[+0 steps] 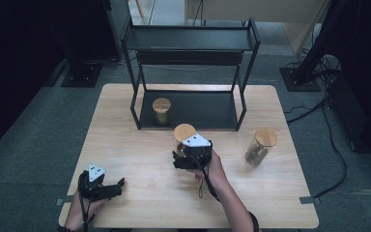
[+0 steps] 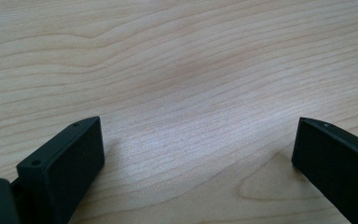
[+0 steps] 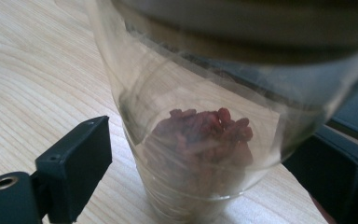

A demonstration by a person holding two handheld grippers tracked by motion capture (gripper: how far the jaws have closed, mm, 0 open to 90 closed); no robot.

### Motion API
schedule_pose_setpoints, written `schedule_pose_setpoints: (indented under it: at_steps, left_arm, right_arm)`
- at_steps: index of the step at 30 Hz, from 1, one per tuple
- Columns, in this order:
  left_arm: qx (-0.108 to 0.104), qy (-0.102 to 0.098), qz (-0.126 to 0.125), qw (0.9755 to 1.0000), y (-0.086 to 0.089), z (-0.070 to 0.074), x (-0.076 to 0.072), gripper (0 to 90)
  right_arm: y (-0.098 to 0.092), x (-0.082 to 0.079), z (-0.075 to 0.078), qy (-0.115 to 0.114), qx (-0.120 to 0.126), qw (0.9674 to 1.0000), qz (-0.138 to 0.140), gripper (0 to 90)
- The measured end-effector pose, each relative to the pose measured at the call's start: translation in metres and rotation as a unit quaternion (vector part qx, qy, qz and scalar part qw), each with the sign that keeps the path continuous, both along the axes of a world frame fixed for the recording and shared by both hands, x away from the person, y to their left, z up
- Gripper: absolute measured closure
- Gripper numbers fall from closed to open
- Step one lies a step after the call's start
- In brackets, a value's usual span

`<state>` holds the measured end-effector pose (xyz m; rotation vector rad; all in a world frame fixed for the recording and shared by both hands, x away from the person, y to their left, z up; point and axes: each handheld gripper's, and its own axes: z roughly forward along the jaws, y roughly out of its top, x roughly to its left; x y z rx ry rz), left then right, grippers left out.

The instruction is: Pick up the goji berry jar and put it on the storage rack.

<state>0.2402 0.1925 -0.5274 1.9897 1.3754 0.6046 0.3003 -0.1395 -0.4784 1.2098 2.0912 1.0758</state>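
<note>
On the table [image 1: 140, 203]: three glass jars with round wood lids, two grippers, one black rack
Jar with red bits [image 3: 200, 144]: it stands right between the jaws of the right gripper [image 1: 183, 157]; in the high view its lid [image 1: 184, 132] peeks out just past the gripper's grey plate
Right gripper: about half open around the jar; the left jaw has a small gap to the glass, and I cannot tell if the right jaw touches it; nothing is squeezed or lifted, the jar sits on the wood
Left gripper [image 1: 113, 186]: wide open, nothing between the jaws, just bare wood under them; it is well apart from all the jars
Second jar [image 1: 259, 146]: off to the right of the right gripper, near the table edge, apart from it
Third jar [image 1: 162, 111]: past the right gripper and a bit left, on the low shelf of the rack [image 1: 193, 41]
</note>
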Motion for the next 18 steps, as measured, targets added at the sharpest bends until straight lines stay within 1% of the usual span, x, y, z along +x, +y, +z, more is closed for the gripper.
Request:
schedule_pose_setpoints:
  at_steps: [7,11,15,18]
  left_arm:
    - [0.001,0.001,-0.001,1.0,0.0002,0.0001,-0.0001,2.5]
    - [0.001,0.0,-0.001,1.0,0.0001,0.0,0.0,2.5]
    - [0.0,0.0,-0.001,1.0,0.0002,0.0,0.0,2.5]
    - [0.0,0.0,0.0,1.0,0.0001,0.0,0.0,2.5]
  right_arm:
    - [0.0008,0.0038,0.0028,-0.001,-0.001,1.0,0.0,15.6]
    - [0.0009,0.0064,0.0046,-0.001,0.001,1.0,-0.006,18.5]
    - [0.0008,0.0079,0.0056,0.001,0.0,1.0,-0.004,19.2]
    - [0.0002,0.0085,0.0055,0.005,0.003,1.0,-0.002,20.0]
